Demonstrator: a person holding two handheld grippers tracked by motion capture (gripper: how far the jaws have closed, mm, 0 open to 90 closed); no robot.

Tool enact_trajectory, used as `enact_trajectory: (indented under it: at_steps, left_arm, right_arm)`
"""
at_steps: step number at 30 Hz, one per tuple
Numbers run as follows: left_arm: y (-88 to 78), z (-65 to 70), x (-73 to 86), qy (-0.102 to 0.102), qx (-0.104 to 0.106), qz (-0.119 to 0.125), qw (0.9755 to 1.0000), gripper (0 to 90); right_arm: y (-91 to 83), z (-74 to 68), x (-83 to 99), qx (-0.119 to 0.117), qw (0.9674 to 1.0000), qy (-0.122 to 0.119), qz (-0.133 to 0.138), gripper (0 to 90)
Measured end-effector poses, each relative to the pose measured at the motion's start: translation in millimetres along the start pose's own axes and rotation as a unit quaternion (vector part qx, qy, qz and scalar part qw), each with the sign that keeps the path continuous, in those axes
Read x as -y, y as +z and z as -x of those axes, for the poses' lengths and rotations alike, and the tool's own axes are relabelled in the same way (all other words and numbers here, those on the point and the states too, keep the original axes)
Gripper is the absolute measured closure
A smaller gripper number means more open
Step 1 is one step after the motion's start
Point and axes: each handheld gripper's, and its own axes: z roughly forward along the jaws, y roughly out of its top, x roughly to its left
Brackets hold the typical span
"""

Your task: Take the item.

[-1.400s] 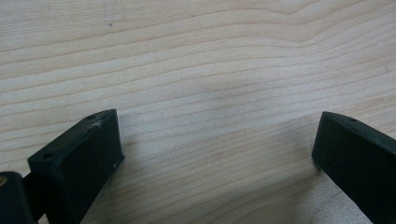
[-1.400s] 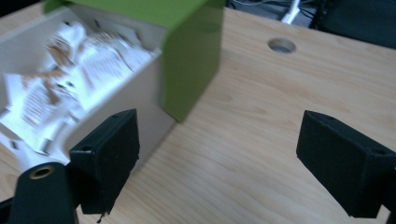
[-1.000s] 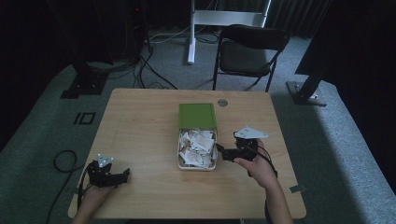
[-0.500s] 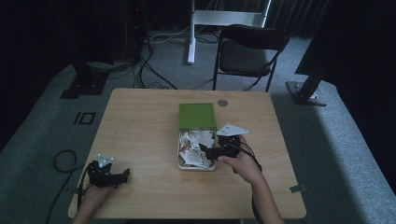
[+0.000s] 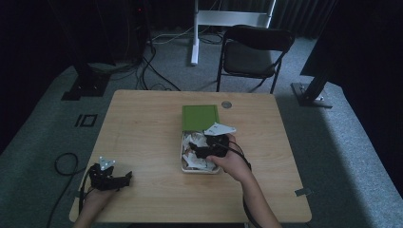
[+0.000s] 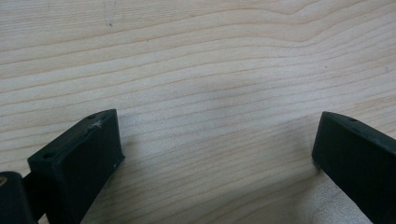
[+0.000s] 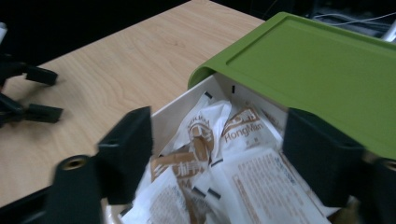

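Packets [image 7: 243, 154] between right gripper [image 7: 217, 144] jaws

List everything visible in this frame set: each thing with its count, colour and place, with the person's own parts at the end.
Table: one, light wood, centre of the high view.
Box: one, green lid slid back off a white tray, mid-table.
Packets: several, white with brown print, piled in the open tray; exact count unclear.
Round disc: one, grey, set in the table near its far edge.
Folding chair: one, black, on the floor beyond the table.
Cables: several, black, on the grey carpet at far left.
Left gripper: black, jaws open, resting near the table's near-left corner.
Right gripper: black, jaws just closing over the packets, not yet gripping one.
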Motion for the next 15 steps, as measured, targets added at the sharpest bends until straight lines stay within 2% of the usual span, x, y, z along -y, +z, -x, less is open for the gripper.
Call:
enact_trajectory:
  at_steps: [9,12,15]
  left_arm:
    - [0.0,0.0,0.0,0.000,-0.001,0.000,1.0000,2.3]
    - [0.0,0.1,0.1,-0.001,0.000,0.000,1.0000,2.3]
    - [0.0,0.1,0.1,-0.001,0.000,0.000,1.0000,2.3]
  right_arm:
    - [22.0,-14.2,-1.9,0.012,0.9991,-0.015,-0.039,45.1]
    - [28.6,-15.9,-0.7,0.016,0.9985,-0.017,-0.049,51.8]
    - [34.2,-16.7,1.1,0.016,0.9980,-0.015,-0.058,54.4]
